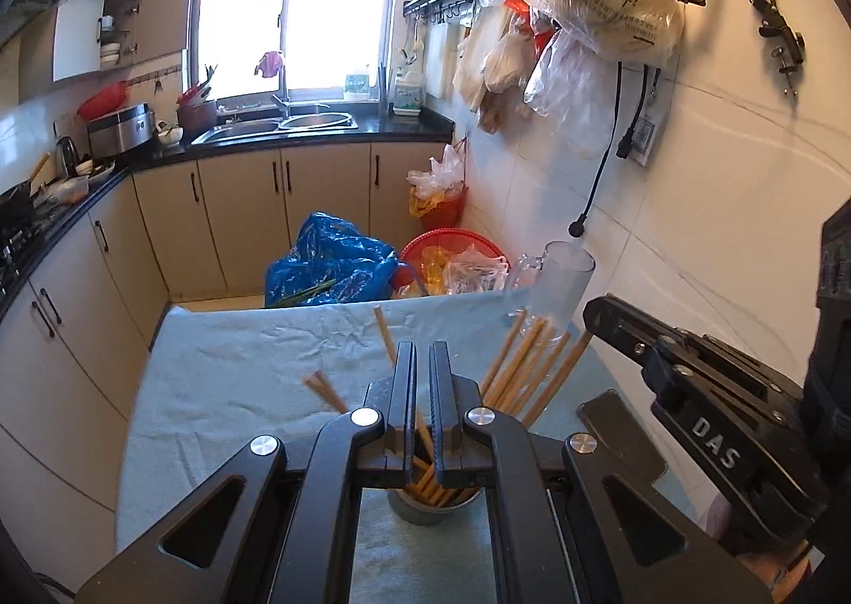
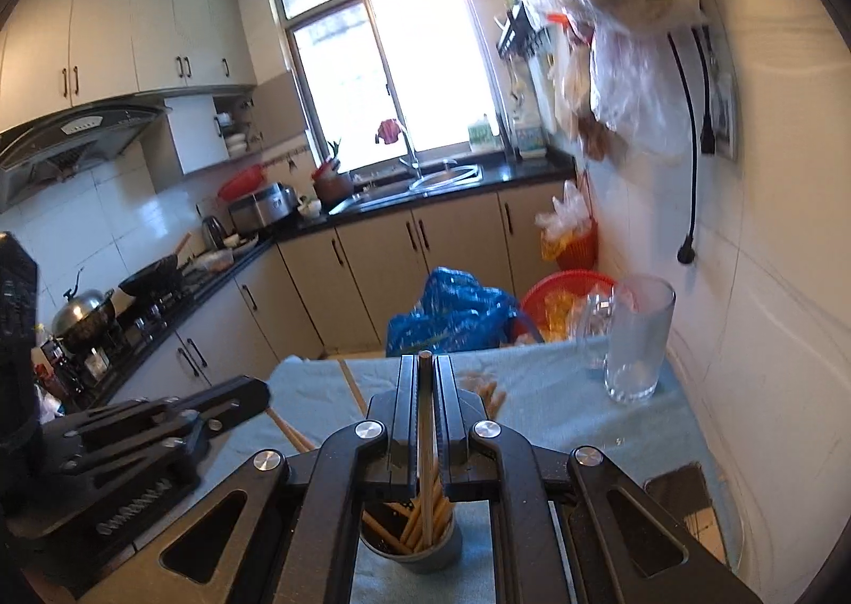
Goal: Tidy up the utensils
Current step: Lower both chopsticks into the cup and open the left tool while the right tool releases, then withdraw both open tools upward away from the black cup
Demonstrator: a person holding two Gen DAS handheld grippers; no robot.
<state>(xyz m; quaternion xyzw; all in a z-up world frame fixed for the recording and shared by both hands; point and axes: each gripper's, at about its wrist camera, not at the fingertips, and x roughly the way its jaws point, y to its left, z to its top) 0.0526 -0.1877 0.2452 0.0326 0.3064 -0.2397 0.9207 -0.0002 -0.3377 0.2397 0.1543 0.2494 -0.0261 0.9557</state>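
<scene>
Chopsticks stand bunched in a grey metal cup on the blue cloth covering the table, fanning toward a glass mug by the tiled wall. Right gripper pinches one chopstick upright between its fingers, over the cup. Left gripper has its fingers pressed near together above the cup; I cannot tell whether they hold a stick.

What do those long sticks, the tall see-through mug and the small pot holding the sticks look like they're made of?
The chopsticks look like bamboo or wood: matte, tan, uniform. The mug seems to be clear glass, though it could be clear plastic; the wall shows through it. The holder looks like dull grey metal, but that is less certain.
</scene>
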